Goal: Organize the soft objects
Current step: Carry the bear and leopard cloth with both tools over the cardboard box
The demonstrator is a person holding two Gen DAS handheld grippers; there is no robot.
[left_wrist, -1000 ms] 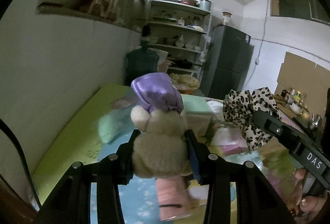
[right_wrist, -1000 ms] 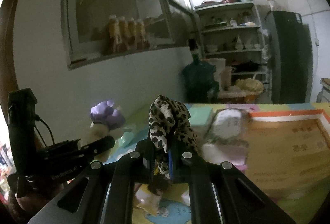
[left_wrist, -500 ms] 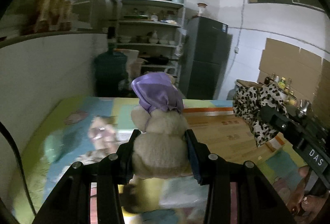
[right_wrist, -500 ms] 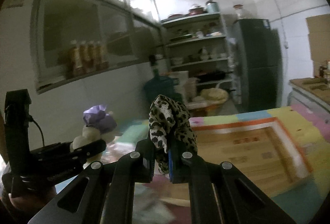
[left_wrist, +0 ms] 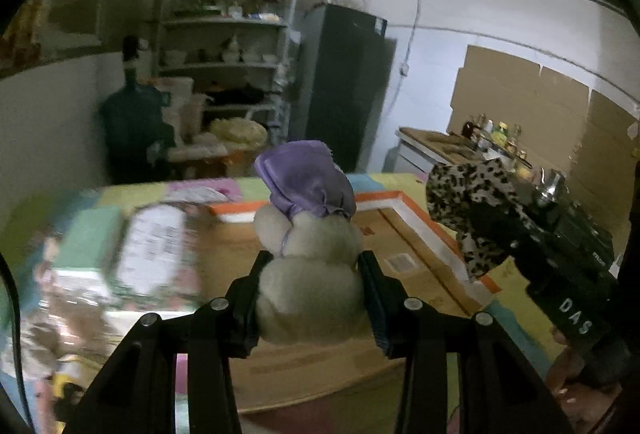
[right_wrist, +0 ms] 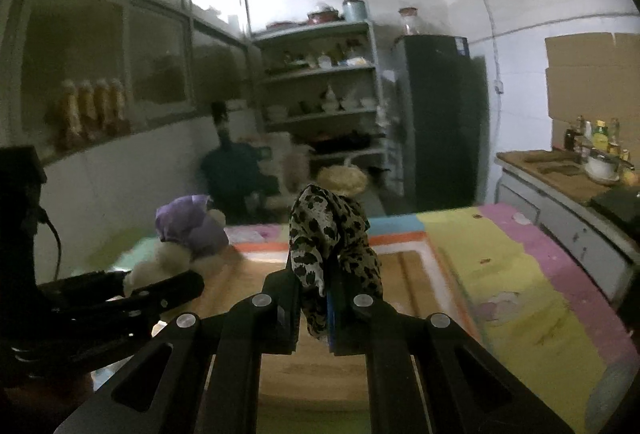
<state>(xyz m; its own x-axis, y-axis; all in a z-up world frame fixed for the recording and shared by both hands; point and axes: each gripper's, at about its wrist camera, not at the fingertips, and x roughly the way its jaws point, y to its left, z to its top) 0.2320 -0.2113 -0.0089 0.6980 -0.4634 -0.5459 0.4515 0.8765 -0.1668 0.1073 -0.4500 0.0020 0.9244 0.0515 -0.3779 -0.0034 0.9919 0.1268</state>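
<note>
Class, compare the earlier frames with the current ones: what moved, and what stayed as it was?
Both grippers swung rightward, off the cluttered mat and over the cardboard box. Unchanged: left gripper clamps the plush toy; right gripper clamps the leopard-print cloth.

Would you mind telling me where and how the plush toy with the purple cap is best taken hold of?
Grip the plush toy across its round cream body, below the purple cap, coming from behind with a finger on each flank, as the left gripper holds it now. The body is wide and squashy; the satin cap looks loose and might slip off.
</note>
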